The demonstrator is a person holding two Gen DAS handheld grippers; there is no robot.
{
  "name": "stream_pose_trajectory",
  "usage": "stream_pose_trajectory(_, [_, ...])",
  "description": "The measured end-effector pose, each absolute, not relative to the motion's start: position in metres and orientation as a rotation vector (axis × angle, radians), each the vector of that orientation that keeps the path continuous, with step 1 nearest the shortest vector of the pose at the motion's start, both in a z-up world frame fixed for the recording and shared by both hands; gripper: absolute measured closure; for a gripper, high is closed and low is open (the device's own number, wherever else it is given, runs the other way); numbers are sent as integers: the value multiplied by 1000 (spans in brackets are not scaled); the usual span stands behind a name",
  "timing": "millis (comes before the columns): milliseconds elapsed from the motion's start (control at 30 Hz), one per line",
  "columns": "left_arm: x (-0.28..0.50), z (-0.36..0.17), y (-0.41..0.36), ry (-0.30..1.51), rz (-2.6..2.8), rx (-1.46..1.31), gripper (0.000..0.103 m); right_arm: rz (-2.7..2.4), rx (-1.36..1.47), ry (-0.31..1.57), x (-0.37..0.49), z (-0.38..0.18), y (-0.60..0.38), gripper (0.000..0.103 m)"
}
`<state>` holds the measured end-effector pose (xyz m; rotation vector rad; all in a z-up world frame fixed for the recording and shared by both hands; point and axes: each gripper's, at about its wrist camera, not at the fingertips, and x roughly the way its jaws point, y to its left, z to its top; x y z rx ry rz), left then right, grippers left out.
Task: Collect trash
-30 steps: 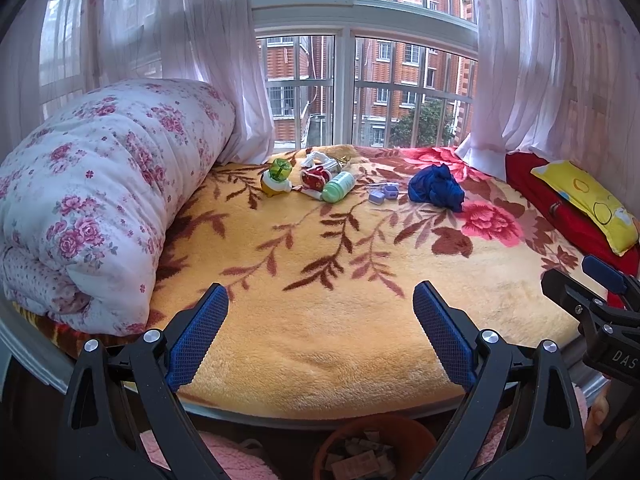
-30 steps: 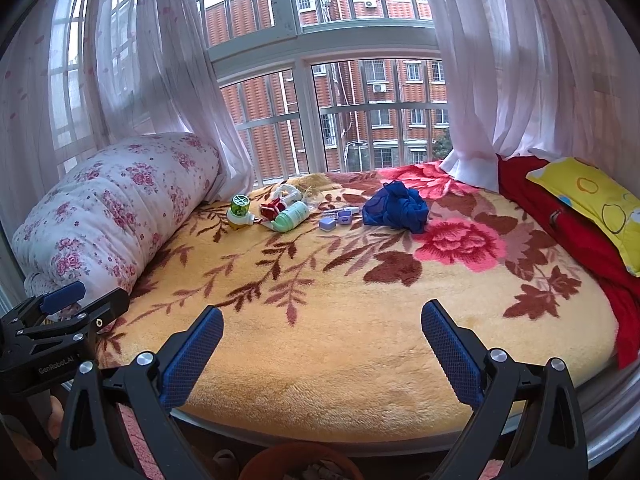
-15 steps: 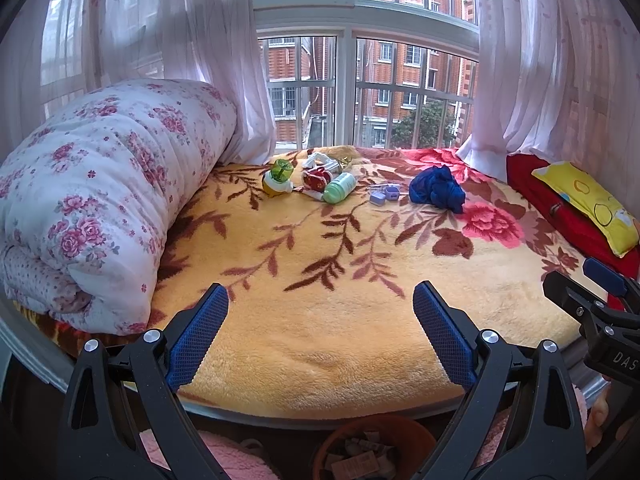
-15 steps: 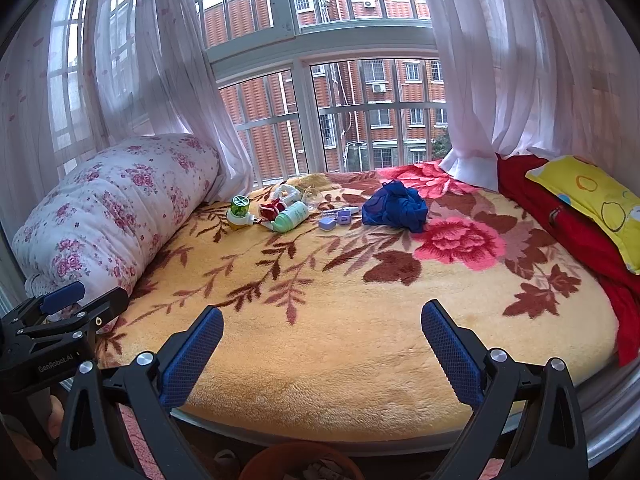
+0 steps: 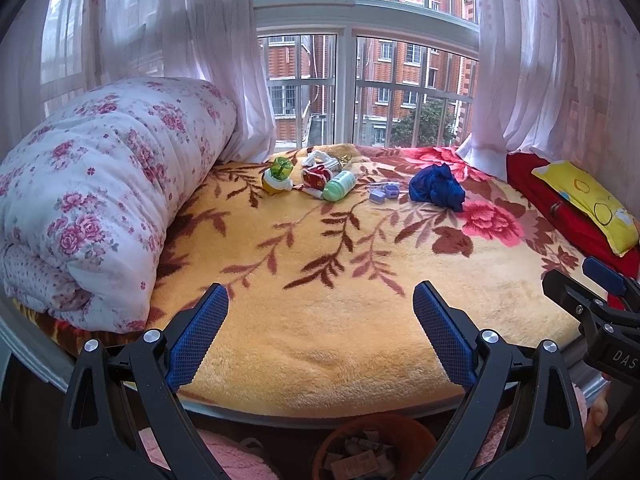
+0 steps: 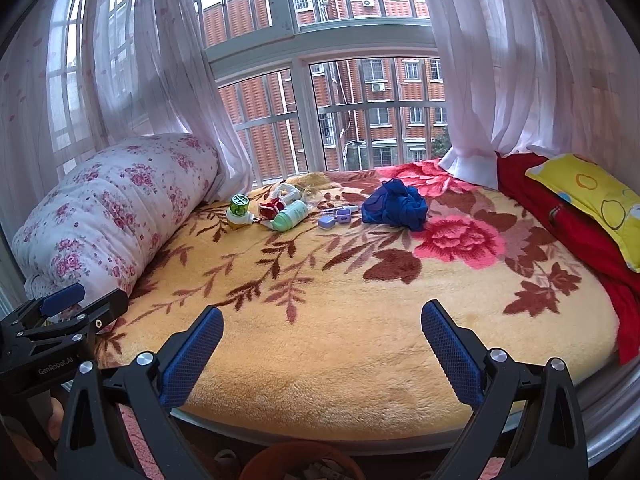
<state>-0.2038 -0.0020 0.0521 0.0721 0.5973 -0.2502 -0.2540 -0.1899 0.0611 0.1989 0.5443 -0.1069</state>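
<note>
A small heap of trash lies far off by the window: a green-capped bottle [image 5: 277,178] [image 6: 238,210], a red wrapper [image 5: 315,176] [image 6: 270,209], a pale green bottle [image 5: 339,186] [image 6: 291,215] and two small lilac boxes [image 5: 383,193] [image 6: 335,218]. An orange bin [image 5: 372,454] [image 6: 298,462] holding scraps stands on the floor below the bed edge. My left gripper [image 5: 320,334] is open and empty over the near edge of the blanket. My right gripper [image 6: 322,344] is open and empty too, beside it.
A rolled floral quilt [image 5: 100,200] fills the left side of the bed. A crumpled blue cloth [image 5: 436,188] lies right of the trash. A yellow pillow [image 5: 588,200] on red fabric sits at the far right. Sheer curtains hang at both sides of the window.
Both views have barely shifted; the grippers stay open and the trash has not moved.
</note>
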Motion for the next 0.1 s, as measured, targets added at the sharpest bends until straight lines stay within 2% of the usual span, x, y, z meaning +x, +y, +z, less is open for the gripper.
stream_pose_trajectory(100, [-203, 51, -2, 601, -250, 72, 12, -113, 202, 545, -254, 61, -190, 5])
